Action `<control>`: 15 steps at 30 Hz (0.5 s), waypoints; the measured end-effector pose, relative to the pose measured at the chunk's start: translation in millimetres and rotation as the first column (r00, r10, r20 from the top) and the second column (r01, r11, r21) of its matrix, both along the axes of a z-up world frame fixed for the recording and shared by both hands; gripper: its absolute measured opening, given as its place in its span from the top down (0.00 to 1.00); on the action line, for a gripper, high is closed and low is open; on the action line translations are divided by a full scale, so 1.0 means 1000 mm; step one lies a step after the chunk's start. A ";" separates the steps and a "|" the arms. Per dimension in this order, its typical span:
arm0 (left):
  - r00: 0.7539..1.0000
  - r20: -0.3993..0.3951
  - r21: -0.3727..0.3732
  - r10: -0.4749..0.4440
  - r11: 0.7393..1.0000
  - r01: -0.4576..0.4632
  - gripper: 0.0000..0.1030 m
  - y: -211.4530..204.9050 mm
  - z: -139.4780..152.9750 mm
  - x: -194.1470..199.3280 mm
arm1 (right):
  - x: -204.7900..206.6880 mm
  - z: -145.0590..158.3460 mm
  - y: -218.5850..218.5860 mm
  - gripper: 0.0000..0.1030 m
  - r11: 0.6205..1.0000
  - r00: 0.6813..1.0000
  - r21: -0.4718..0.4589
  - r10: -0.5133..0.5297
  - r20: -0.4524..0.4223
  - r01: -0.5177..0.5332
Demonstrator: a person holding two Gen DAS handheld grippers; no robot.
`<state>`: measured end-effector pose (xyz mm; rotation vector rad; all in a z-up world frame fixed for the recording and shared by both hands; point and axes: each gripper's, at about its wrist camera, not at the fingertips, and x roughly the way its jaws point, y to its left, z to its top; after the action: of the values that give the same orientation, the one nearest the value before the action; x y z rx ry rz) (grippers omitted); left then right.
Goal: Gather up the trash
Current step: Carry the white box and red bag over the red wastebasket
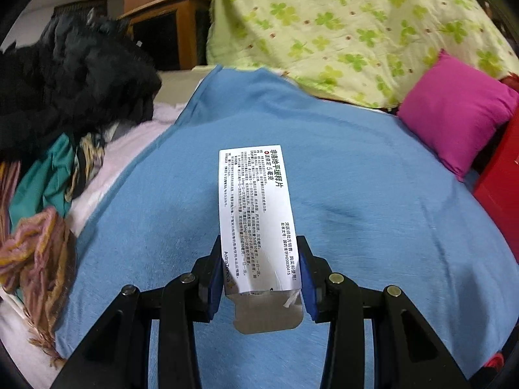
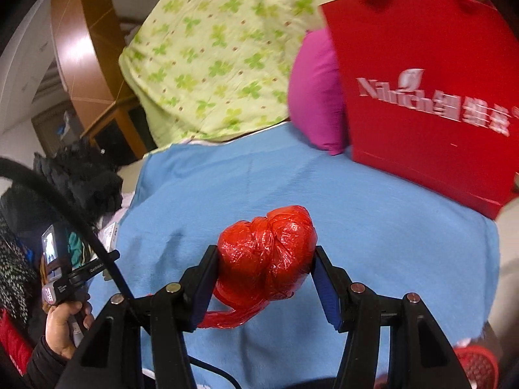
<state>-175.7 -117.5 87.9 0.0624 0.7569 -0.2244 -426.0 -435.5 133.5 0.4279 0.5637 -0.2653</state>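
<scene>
In the left wrist view my left gripper [image 1: 259, 246] is shut on a white medicine box [image 1: 256, 214] with black Chinese print, held over the blue blanket [image 1: 373, 210]. Its near flap hangs open. In the right wrist view my right gripper [image 2: 264, 253] is shut on a balled-up red plastic bag [image 2: 267, 256], also over the blue blanket [image 2: 373, 227]. A red paper bag [image 2: 428, 97] with white lettering stands at the back right, and its edge shows in the left wrist view [image 1: 499, 168].
A magenta cushion [image 1: 454, 113] and a clover-print quilt [image 1: 356, 26] lie behind the blanket. A heap of dark clothes and scarves [image 1: 65, 97] fills the left. The hand with the left gripper [image 2: 65, 317] shows low left in the right wrist view.
</scene>
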 end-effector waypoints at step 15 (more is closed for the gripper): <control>0.986 0.116 -0.011 -0.121 0.992 0.123 0.59 -0.041 0.071 -0.066 | -0.124 0.051 -0.031 0.42 0.987 0.975 -0.007 -0.157 0.156 0.160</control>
<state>-242.0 -159.0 158.4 0.1034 0.6368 -0.3418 -550.1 -466.0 184.1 0.4708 0.3743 -0.3868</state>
